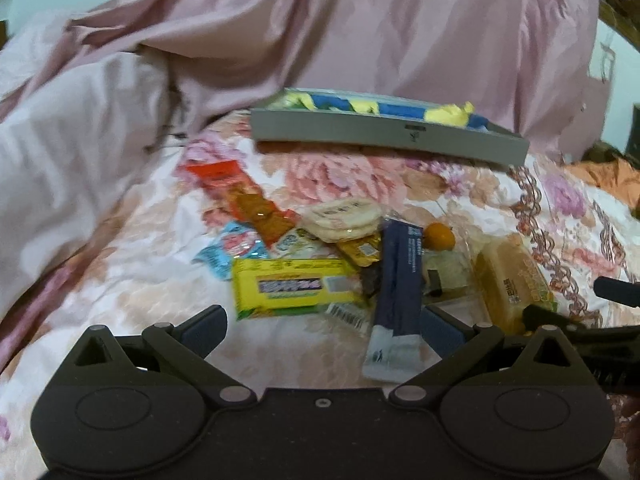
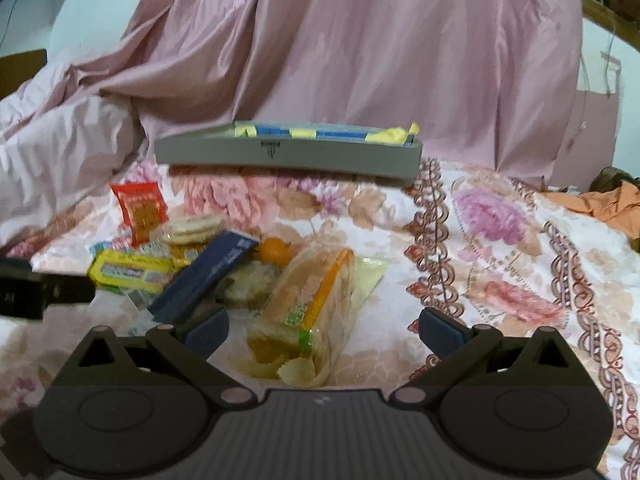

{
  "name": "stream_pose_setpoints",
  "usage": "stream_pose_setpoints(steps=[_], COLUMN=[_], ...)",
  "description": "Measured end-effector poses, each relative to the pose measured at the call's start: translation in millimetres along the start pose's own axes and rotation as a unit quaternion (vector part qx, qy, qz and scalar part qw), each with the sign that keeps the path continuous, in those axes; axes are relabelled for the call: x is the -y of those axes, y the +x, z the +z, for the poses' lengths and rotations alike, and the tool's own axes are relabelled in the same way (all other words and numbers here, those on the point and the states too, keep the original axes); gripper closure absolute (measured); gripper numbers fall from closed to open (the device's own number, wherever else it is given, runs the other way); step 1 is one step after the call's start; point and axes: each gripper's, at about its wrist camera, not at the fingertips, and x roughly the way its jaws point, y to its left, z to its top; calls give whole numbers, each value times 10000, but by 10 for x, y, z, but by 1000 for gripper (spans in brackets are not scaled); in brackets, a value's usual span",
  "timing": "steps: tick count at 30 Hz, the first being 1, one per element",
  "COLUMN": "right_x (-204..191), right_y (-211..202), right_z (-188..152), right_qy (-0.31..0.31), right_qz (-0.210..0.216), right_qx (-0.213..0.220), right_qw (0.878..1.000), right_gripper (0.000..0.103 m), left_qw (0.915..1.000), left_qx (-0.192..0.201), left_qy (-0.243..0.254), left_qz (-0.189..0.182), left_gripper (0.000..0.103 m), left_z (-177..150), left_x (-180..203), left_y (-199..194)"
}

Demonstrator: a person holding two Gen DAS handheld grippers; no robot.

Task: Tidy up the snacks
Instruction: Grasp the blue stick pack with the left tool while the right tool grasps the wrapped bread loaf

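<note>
- on the floral bedspread (image 1: 140, 280) lies a loose heap of snacks, in front of a grey tray (image 1: 384, 134) that sits farther back on the bed.
- a yellow packet (image 1: 294, 286) lies flat at the near left of the heap, with a light blue wrapper (image 1: 236, 246) just behind its left end.
- a red and orange packet (image 1: 240, 200) stretches diagonally toward the back left; in the right wrist view it shows as a red packet standing up behind the pile.
- a clear pack of pale round crackers (image 1: 344, 218) rests near the middle, beside a small brown sachet (image 1: 360, 252).
- a long dark blue stick pack (image 1: 398, 300) runs from the heap toward the left claw (image 1: 322, 330), its pale end lying between the fingers without touching either.
- a small orange fruit (image 1: 439, 237) sits just behind the stick pack, on its right.
- a clear bag of bread or cake (image 2: 316, 308) lies at the right edge of the heap, directly ahead of the right claw (image 2: 322, 330).
- both claws are spread wide and hold nothing; each hovers low over the bed at the near side of the pile.
- the tray holds blue and yellow wrapped things (image 1: 400, 108), too blurred to name.
- a pink curtain (image 2: 360, 60) hangs behind the tray, and a pale quilt (image 1: 60, 140) is bunched at the left.
</note>
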Motion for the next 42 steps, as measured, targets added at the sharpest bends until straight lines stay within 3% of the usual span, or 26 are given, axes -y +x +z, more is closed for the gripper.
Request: stream_pose_setpoints(steps=[8,16,19,22,31,36,42], right_x=[-170,-220,-142,-116,-63,-98,-91], right_y=[260,554,549,546,498,522,545], right_z=[-22,-10,13,35,87,69,69], right_qy=[-432,-645,-600,-973,-1360,-1398,-1272], right_qz=[44,-295,-198,-58,120,161,153], right_qx=[-94,-197,-155,-157,-466,-503,-490], right_qw=[9990,9973,9979,9951,9895,9888,9905], right_gripper=[0,1,5,13,36,40,40], left_qw=[9980,9966,9960,9945,9881,9851,9899], left_qx=[-299,-454,-511,-525,-721,-806,-836], left_qy=[476,581,646,838,1287,1479,1061], left_qz=[-295,-367,-352,-355,-445,-335,-436], left_gripper=[1,2,6,8,23,38,52], left_z=[178,268,270,246,162,180,254], left_x=[170,292,331,370,491,603,551], left_y=[379,607,660,677,766,845,876])
